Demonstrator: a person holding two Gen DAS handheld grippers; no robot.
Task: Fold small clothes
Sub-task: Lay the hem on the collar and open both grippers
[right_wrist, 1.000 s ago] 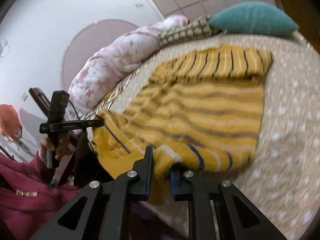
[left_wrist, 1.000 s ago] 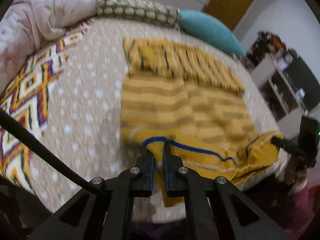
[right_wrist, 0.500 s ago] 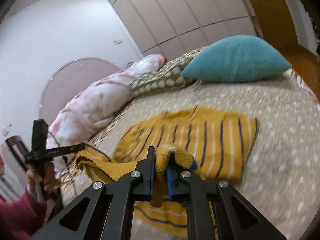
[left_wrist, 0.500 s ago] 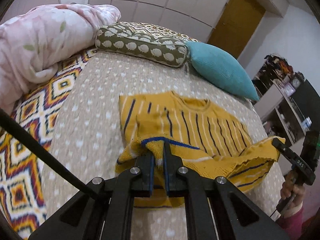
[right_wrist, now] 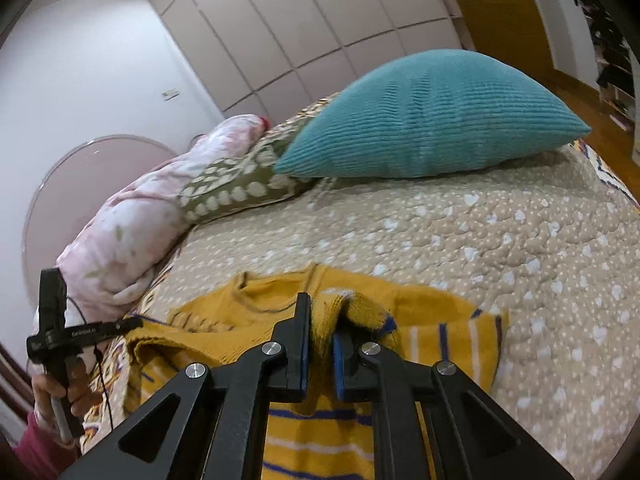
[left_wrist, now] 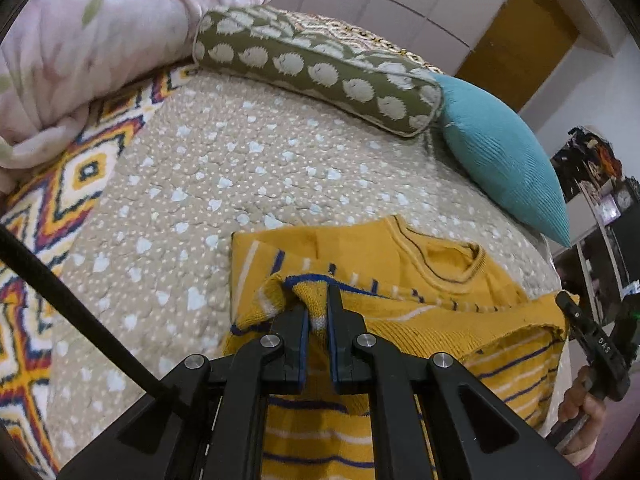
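A small yellow knit sweater (left_wrist: 400,264) with blue and white stripes lies on the beige dotted bedspread (left_wrist: 224,168). Its bottom hem is lifted and carried up over the body, close to the neckline. My left gripper (left_wrist: 318,300) is shut on the left hem corner. My right gripper (right_wrist: 322,316) is shut on the right hem corner of the sweater (right_wrist: 440,320). Each gripper shows in the other's view: the right one (left_wrist: 572,312) at the right edge, the left one (right_wrist: 132,323) at the left edge.
A teal cushion (left_wrist: 504,164) and an olive patterned bolster (left_wrist: 316,68) lie at the head of the bed. A pink floral quilt (left_wrist: 80,40) is bunched at the far left. A patterned blanket (left_wrist: 36,240) borders the left side. Shelves (left_wrist: 608,208) stand beyond the bed's right edge.
Both grippers have carried the sweater's hem forward over its body toward the neckline. The lower half now lies folded over the upper half.
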